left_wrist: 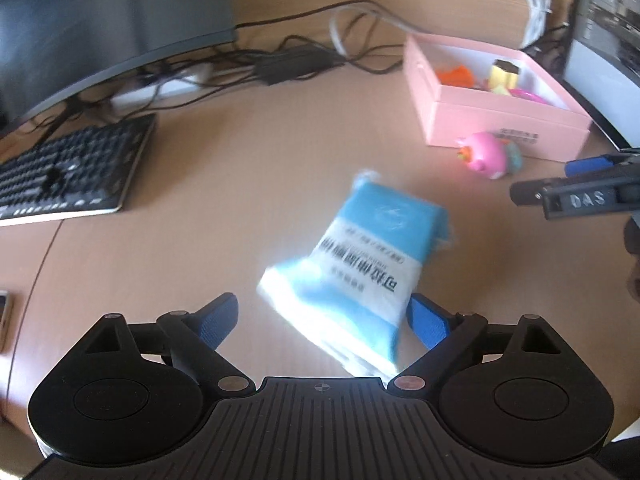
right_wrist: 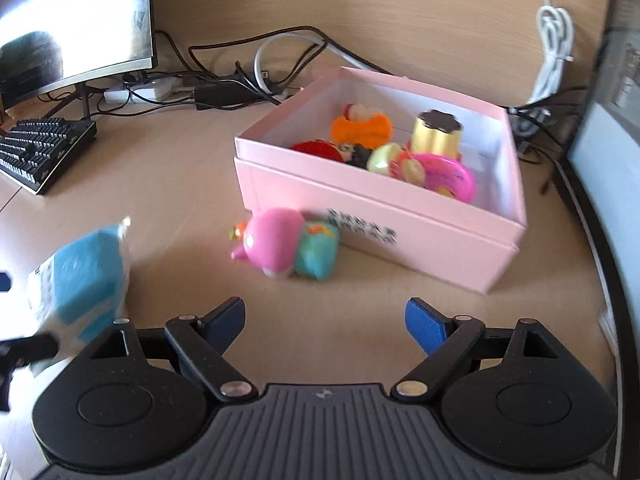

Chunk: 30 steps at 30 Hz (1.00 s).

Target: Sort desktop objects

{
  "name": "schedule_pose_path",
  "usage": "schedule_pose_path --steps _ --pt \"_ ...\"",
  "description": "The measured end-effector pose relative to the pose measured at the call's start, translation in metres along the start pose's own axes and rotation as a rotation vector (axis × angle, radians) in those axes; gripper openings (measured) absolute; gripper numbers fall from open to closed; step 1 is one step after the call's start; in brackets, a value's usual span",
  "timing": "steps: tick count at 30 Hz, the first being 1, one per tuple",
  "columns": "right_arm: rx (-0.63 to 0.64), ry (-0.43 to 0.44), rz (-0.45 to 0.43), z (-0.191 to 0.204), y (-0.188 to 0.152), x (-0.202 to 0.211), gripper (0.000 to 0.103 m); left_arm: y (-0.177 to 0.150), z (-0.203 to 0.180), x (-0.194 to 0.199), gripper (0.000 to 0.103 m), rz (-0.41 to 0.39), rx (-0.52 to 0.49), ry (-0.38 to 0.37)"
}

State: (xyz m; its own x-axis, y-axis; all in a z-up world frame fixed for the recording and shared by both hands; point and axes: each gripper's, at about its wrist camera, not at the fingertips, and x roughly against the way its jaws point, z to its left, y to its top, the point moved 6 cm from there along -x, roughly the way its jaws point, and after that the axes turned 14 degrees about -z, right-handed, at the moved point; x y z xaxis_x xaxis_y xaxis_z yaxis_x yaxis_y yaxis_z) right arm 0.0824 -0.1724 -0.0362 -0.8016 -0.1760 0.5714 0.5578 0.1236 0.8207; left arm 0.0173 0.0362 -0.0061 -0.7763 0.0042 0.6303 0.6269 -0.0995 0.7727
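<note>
2 grippers are mine, both spread wide and gripping nothing. My left gripper (left_wrist: pixel 324 320) has the blue-and-white tissue pack (left_wrist: pixel 360 264) between its fingers, blurred, close against the right blue pad; I cannot tell whether it touches. My right gripper (right_wrist: pixel 324 320) hangs above bare desk (right_wrist: pixel 180 184) in front of the pink box (right_wrist: pixel 360 216). Just beside that box's front wall lies a pink-and-teal toy (right_wrist: pixel 286 244); several small toys sit inside the box.

Left tongs (left_wrist: pixel 324 320) spread wide, blurry blue tissue pack (left_wrist: pixel 360 268) between them, pink box (left_wrist: pixel 492 120) further back.
</note>
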Motion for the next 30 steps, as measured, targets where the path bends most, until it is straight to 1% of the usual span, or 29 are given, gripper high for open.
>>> schedule_pose_path --steps 1,3,5,6,7,9,11,13,20,24,27,30 --pt "0.002 0.006 0.0 0.002 0.002 -0.005 0.087 -0.001 0.003 0.002 0.095 0.0 0.01 0.004" --pt "0.007 0.01 -0.005 0.004 0.006 -0.015 0.08 -0.001 0.007 0.005 0.095 -0.002 0.027 0.006" --pt "0.015 0.016 0.003 0.005 0.007 -0.022 0.067 0.0 0.01 0.008 0.096 -0.008 0.04 0.003" --pt "0.019 0.019 0.012 0.006 0.007 -0.026 0.064 0.0 0.011 0.009 0.096 -0.01 0.046 -0.001" --pt "0.023 0.023 0.02 0.007 0.006 -0.029 0.058 0.001 0.01 0.009 0.096 -0.012 0.048 -0.004" --pt "0.022 0.039 0.016 0.008 0.006 -0.029 0.052 0.001 0.009 0.01 0.096 -0.015 0.048 -0.013" --pt "0.031 0.051 0.015 0.011 0.005 -0.026 0.04 0.002 0.007 0.008 0.096 -0.017 0.04 -0.026" --pt "0.031 0.053 0.02 0.013 0.003 -0.021 0.035 0.003 0.002 0.005 0.096 -0.018 0.026 -0.038" --pt "-0.041 0.037 0.045 -0.005 -0.016 0.014 0.034 0.013 -0.018 -0.013 0.097 -0.028 -0.032 -0.099" --pt "-0.089 0.002 0.064 -0.023 -0.033 0.039 0.034 0.018 -0.031 -0.027 0.098 -0.026 -0.066 -0.121" --pt "-0.105 -0.033 0.061 -0.034 -0.043 0.056 0.034 0.019 -0.04 -0.034 0.099 -0.025 -0.09 -0.136" --pt "-0.132 -0.069 0.052 -0.045 -0.048 0.068 0.04 0.02 -0.053 -0.036 0.1 -0.03 -0.112 -0.171"
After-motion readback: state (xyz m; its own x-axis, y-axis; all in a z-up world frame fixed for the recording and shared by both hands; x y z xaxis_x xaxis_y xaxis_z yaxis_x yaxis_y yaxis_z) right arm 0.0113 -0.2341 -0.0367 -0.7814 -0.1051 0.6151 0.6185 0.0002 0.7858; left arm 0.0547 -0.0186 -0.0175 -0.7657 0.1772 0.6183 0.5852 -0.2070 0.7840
